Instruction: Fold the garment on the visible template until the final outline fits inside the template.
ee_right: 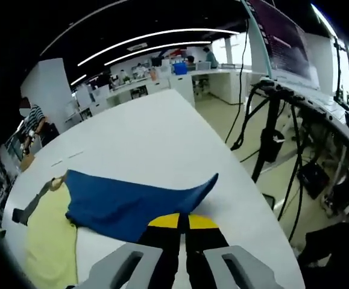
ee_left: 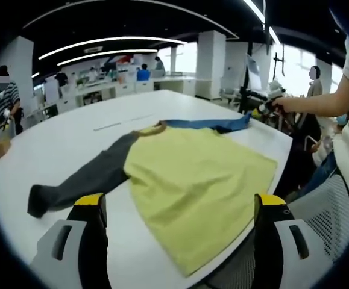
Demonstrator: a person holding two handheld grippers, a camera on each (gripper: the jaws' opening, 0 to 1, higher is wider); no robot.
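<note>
Blue sleeve (ee_right: pixel 132 205) seemingly in right claw (ee_right: pixel 182 224).

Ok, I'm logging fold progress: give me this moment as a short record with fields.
garment: yellow shirt, spread flat on white table
grey sleeve: stretched out flat
blue sleeve: lifted and pulled out at its end
right tool: shut on blue sleeve
left tool: open, above shirt
template: cannot tell

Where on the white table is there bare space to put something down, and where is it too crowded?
The white table is bare beyond the garment's collar, toward the far edge, and left of the grey sleeve. In the right gripper view, bare table runs past the blue sleeve. The near right edge is crowded: the yellow body reaches it, and the right tool pinches the blue sleeve.
</note>
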